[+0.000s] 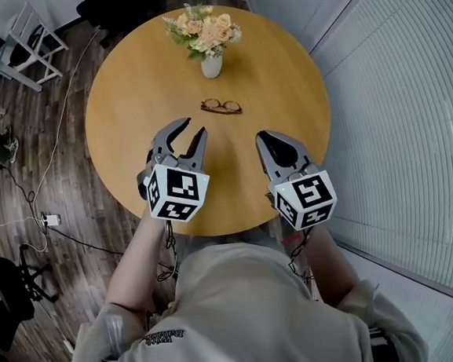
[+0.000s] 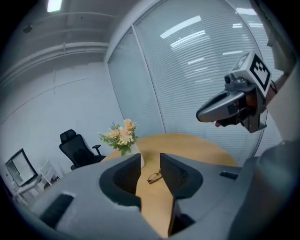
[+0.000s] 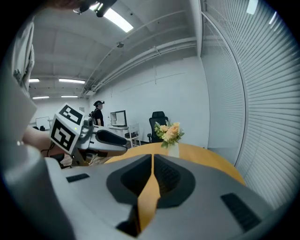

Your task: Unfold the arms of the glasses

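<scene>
- At the near edge of the round desk (image 1: pixel 131 82), in the head view, the left claw (image 1: pixel 193 127) hovers released, fingers spread. The right claw (image 1: pixel 264 137) is clenched on nothing. Both point toward the glasses (image 1: pixel 221 106), which lie mid-desk, just nearer than the vase of flowers (image 1: pixel 212 65) and well apart from either claw (the arms are too small to read).
- In the left gripper view, the glasses sit framed far ahead in the gap between the parted jaws, probably lined up for an approach. The right claw hangs high at the right.
- In the right gripper view, the jaws are shut to a slit showing only desk. The glasses are hidden, so this claw seems held in reserve.
</scene>
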A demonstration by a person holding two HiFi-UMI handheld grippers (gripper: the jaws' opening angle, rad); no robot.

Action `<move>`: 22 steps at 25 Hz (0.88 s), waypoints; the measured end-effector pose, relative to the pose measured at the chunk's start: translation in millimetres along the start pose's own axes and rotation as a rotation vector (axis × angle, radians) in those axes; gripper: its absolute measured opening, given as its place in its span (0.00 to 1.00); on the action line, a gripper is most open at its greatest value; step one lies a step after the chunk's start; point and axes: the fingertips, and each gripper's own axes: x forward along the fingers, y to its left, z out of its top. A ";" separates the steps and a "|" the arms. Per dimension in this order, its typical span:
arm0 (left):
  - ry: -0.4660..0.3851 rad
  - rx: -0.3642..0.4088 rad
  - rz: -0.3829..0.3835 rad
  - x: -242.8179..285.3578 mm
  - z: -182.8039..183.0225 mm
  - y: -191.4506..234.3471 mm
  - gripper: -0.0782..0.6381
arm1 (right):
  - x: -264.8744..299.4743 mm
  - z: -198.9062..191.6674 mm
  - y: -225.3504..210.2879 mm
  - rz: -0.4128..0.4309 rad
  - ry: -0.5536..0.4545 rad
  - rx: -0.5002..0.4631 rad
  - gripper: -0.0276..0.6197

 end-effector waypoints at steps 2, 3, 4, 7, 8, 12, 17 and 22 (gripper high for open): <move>0.049 0.063 -0.009 19.5 -11.5 -1.7 0.28 | 9.9 -6.9 -6.1 0.011 0.006 0.019 0.10; 0.071 0.090 -0.013 29.8 -17.1 -3.2 0.29 | 14.4 -10.7 -10.0 0.018 0.009 0.026 0.10; 0.092 0.118 -0.013 40.2 -21.8 -4.5 0.29 | 18.2 -14.4 -14.4 0.025 0.011 0.032 0.10; 0.145 0.221 0.006 73.5 -32.4 -8.4 0.29 | 26.3 -28.8 -29.3 0.048 0.022 0.055 0.10; 0.159 0.248 0.011 85.7 -35.8 -10.0 0.29 | 28.7 -35.1 -34.3 0.057 0.029 0.064 0.10; 0.207 0.273 -0.013 134.6 -58.5 -11.9 0.29 | 40.9 -50.8 -50.5 0.076 0.056 0.070 0.10; 0.276 0.394 -0.034 174.8 -85.7 -15.2 0.29 | 47.1 -57.4 -61.4 0.089 0.070 0.077 0.10; 0.347 0.413 -0.068 209.0 -118.2 -19.2 0.28 | 60.9 -67.5 -72.9 0.100 0.082 0.082 0.10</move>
